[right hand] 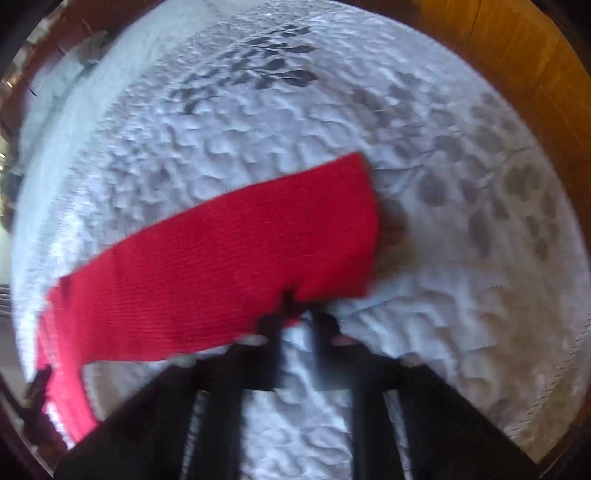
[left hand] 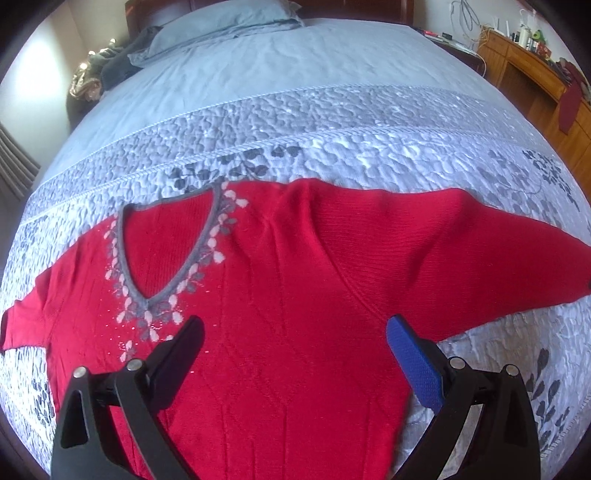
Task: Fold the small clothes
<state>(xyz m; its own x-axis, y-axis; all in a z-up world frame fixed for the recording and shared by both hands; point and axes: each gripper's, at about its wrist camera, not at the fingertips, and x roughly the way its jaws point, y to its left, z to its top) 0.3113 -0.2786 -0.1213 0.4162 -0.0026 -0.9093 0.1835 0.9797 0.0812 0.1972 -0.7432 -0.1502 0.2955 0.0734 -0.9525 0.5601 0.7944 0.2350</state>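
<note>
**Red sweater spread on the bed, one sleeve pinched**

Where the quilted bedspread (left hand: 332, 122) covers the bed, a red V-neck sweater (left hand: 280, 295) lies face up, its body running toward the left wrist camera. At the far left of that view one sleeve (left hand: 26, 314) trails off toward the bed's edge. Next comes the grey-trimmed neckline (left hand: 166, 251), ringed by pink and grey leaf embroidery. Right of it the chest lies mostly flat with a few soft ridges. The other sleeve (left hand: 498, 251) stretches out to the right edge of the view.

The left gripper (left hand: 295, 332) hangs over the sweater's chest with its fingers spread wide, gripping nothing. The black finger (left hand: 181, 354) is on the left. The blue-padded finger (left hand: 417, 362) sits over the sweater's right side seam.

In the blurred right wrist view, the sleeve end (right hand: 229, 258) crosses the bedspread (right hand: 443, 295) from lower left to its cuff (right hand: 354, 221) at centre right. The right gripper (right hand: 295, 310) has its dark fingers drawn close together on the sleeve's lower edge, pinching the knit. Brown wooden furniture (right hand: 517, 55) fills the upper right corner behind the bed.

At the top of the left wrist view lie a blue pillow (left hand: 221, 18) and, to the right, a wooden dresser (left hand: 535, 85) crowded with small items.
</note>
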